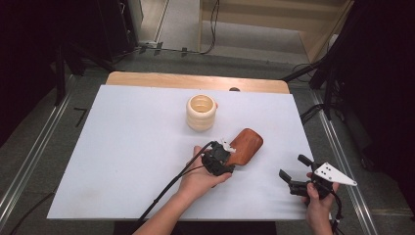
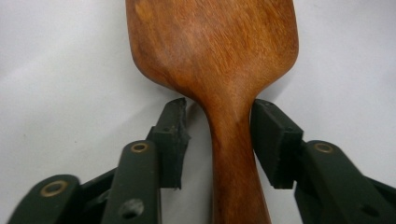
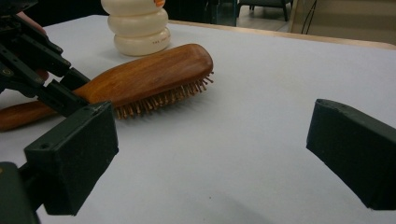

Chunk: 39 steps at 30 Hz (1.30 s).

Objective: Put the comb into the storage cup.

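- The wooden hairbrush (image 1: 246, 143) is lying on the white table cover (image 1: 122, 147), right of centre, back up and bristles down, its head pointing away from me and a little to the right.
- In the right gripper view the hairbrush is showing its bristles (image 3: 163, 99) resting on the cover, with the handle running off to that view's left.
- My left gripper (image 1: 219, 161) is sitting over the narrow neck where the head is tapering into the handle.
- In the left gripper view my jaws are straddling that neck: one pad (image 2: 275, 140) is looking pressed against the wood, the other pad (image 2: 175, 135) is standing just off it with a thin gap, so I am not calling this a firm grasp.
- My left hand (image 1: 200, 180) is wrapping the gripper body from below, cable trailing back toward me.
- My right gripper (image 1: 289, 172) is hovering near the table's right edge, well apart from the brush, jaws spread wide and holding nothing.
- Farther back, the cream ribbed cup (image 1: 201, 112) is standing upright, apart from the brush head.
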Available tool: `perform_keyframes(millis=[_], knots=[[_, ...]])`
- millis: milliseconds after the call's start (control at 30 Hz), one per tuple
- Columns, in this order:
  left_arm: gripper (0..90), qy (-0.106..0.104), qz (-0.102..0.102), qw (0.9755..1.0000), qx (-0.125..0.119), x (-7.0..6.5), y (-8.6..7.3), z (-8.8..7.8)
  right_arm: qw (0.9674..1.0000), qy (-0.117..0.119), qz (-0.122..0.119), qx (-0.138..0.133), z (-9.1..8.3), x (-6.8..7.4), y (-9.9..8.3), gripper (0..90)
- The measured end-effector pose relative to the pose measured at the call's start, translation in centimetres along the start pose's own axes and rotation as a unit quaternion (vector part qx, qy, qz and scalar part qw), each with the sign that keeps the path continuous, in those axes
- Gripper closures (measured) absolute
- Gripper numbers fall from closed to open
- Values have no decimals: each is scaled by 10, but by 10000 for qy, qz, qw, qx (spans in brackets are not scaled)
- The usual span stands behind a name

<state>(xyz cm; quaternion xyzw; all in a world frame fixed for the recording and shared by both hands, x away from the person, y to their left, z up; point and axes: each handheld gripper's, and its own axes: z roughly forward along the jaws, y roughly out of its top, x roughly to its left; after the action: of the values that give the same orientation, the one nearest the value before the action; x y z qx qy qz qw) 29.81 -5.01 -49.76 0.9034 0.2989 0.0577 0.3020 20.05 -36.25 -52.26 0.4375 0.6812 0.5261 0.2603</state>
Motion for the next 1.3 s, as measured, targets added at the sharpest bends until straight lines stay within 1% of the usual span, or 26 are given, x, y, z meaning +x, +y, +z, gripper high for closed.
perform_keyframes(millis=[67,133,200,300,433,500,633,700,833,1033,1167,1300], knots=[[593,19,-9,10000,10,-1,1,0,10000,3,3,3,0,0,0,4],[603,7,-61,10000,-25,-2,1,1,10000,4,-4,1,0,0,0,4],[624,16,-39,10000,-9,-2,1,1,10000,3,-1,17,0,0,0,4],[648,82,-11,10000,-11,-3,1,2,10000,-1,-2,31,0,0,0,4],[689,118,-15,9999,-13,-3,0,2,10000,6,-16,43,1,1,0,4],[699,155,19,9999,-13,-4,0,1,10000,6,-30,60,1,1,0,5],[713,162,7,9999,-61,-4,-1,1,10000,11,-26,60,1,1,0,5],[715,169,57,9998,-95,-3,-2,1,10000,9,-24,55,1,1,0,4],[717,161,24,9997,-183,-3,-4,1,10000,12,-17,58,1,1,0,4],[718,176,84,9994,-293,-4,-5,0,10000,20,-13,43,1,0,0,4],[718,154,91,9991,-396,-4,-6,-1,10000,21,-8,39,1,0,0,4],[718,180,81,9985,-519,-4,-7,-4,10000,22,-4,39,1,0,0,4]])
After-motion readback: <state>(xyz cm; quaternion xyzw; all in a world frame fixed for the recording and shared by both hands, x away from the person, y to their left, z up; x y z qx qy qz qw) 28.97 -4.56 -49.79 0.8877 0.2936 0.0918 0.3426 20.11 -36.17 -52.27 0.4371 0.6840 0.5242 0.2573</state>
